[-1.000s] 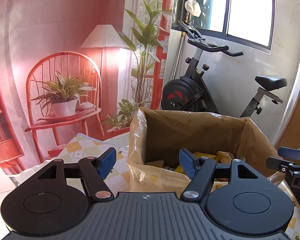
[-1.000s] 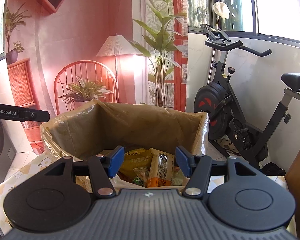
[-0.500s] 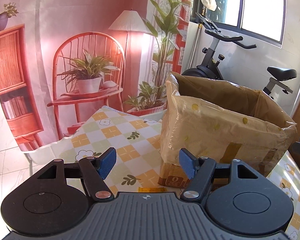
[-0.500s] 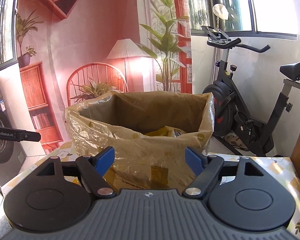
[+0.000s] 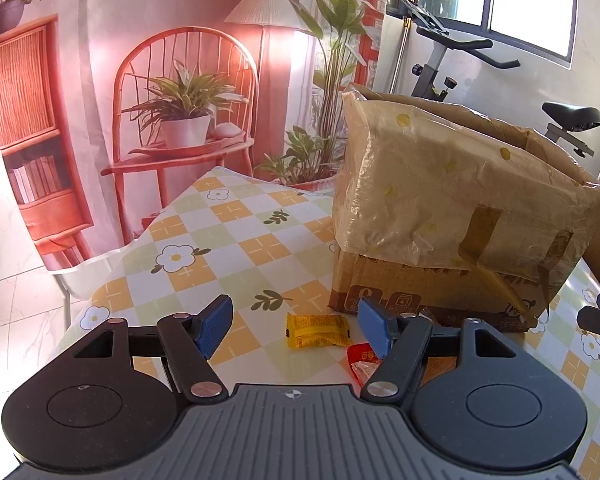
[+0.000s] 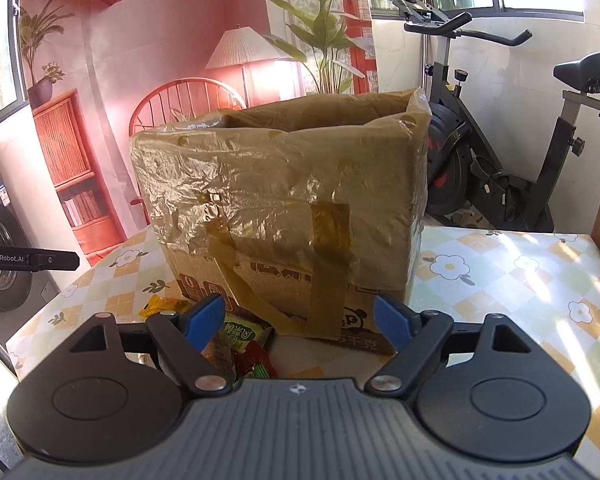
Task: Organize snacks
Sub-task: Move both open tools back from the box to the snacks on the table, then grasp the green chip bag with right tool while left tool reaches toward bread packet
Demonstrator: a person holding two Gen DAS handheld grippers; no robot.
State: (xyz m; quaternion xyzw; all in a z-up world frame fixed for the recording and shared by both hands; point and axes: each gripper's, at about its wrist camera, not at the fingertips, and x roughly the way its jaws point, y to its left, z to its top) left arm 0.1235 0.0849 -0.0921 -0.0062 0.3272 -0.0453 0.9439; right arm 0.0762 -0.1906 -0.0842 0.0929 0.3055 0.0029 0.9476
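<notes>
A cardboard box (image 5: pixel 452 208) lined with a yellowish plastic bag stands on the checked tablecloth (image 5: pixel 220 248); its inside is hidden from both views. In front of it lie loose snacks: a yellow packet (image 5: pixel 318 330) and a red one (image 5: pixel 362 360). My left gripper (image 5: pixel 294 326) hovers open just above the yellow packet, touching nothing. In the right wrist view the box (image 6: pixel 292 208) fills the middle, with a green packet (image 6: pixel 246 332), a red one (image 6: pixel 256 360) and a yellow one (image 6: pixel 162 306) at its foot. My right gripper (image 6: pixel 300 320) is low before the box, jaws still opening, nothing between them.
An exercise bike (image 6: pixel 500 168) stands behind the table on the right. A printed backdrop with a chair, lamp and plants (image 5: pixel 188 112) hangs behind. The table's left edge (image 5: pixel 84 280) drops to a tiled floor. The left gripper's body (image 6: pixel 32 260) shows at the right view's left edge.
Both grippers have come back and down from over the box's open top to the table in front of it. The right jaws have widened. The loose packets have come into view.
</notes>
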